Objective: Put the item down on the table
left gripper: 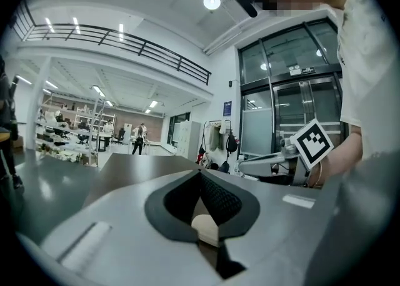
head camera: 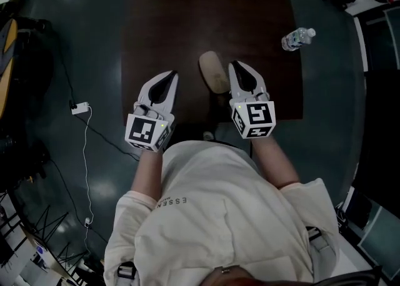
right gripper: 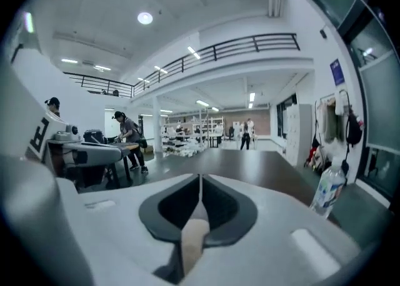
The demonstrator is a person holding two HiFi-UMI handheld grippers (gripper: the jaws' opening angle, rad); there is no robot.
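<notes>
- Item (head camera: 214, 71): beige, oval, lying on the table (head camera: 187, 16) close to its near edge; shown by the head view only.
- Bottle (right gripper: 328, 188): upright at the table's right edge; shown by the head and right gripper views.
- Count: one item, one bottle, two tongs.
- Left tongs (left gripper: 200, 173): closed tip to tip, gripping nothing, above the table's near edge.
- Right tongs (right gripper: 200, 178): likewise closed and empty, above the table's near edge.

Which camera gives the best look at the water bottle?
Right gripper view: the water bottle is close, cap and label clear. The head view shows it small, from above; the left gripper view doesn't show it.
</notes>
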